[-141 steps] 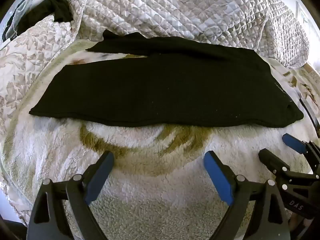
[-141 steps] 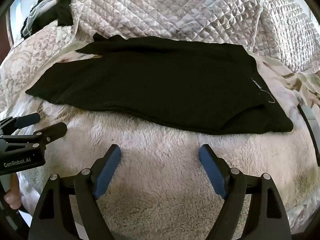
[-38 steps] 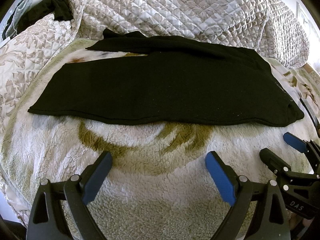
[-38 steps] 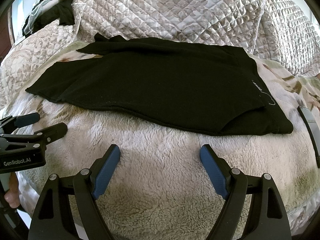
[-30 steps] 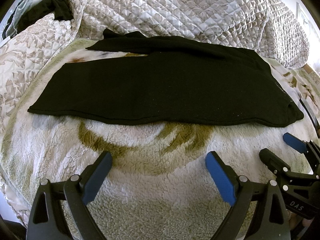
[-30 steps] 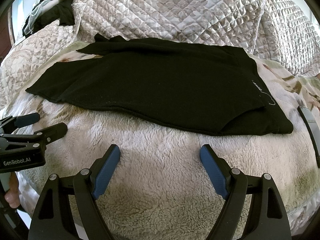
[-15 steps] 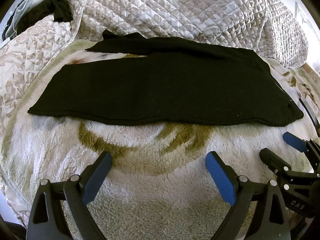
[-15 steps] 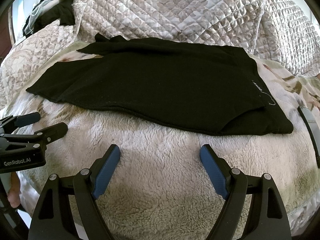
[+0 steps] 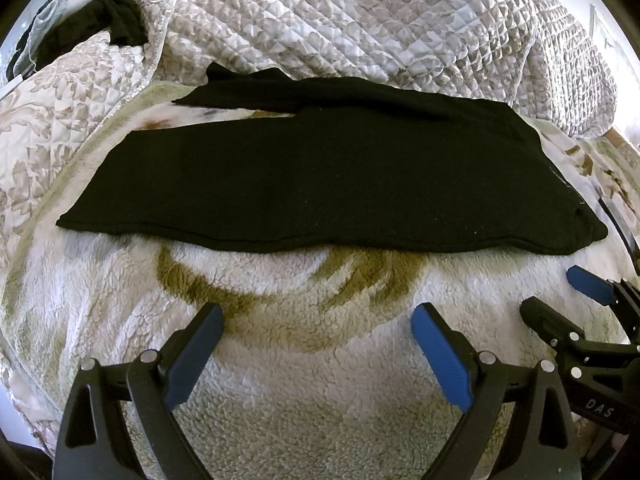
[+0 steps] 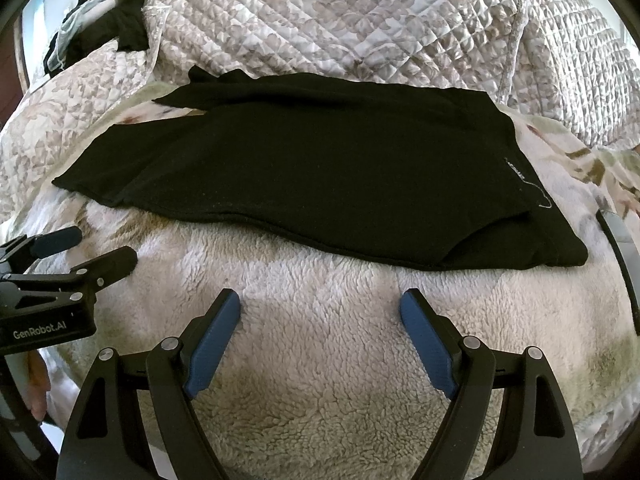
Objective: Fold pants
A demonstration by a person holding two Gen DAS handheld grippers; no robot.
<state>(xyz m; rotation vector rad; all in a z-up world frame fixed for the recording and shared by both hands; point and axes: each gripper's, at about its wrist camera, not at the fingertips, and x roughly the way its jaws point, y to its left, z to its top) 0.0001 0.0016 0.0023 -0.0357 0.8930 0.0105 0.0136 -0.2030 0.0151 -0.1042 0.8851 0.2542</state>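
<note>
1. While both grippers hover spread wide and empty over the fleece blanket (image 9: 304,408), the black pants (image 9: 320,184) lie flat, legs stacked, crosswise ahead; folding looks barely begun.
2. Next, left gripper (image 9: 318,354) and right gripper (image 10: 320,336) likely pinch opposite ends.
3. A quilted bedspread (image 10: 360,20) bunches behind; nothing blocks the near hem.

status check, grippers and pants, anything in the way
Left gripper open, empty, short of the pants. Right gripper open, empty, also short. Pants flat on fleece blanket, legs one over the other, untouched. Nothing in the way.
</note>
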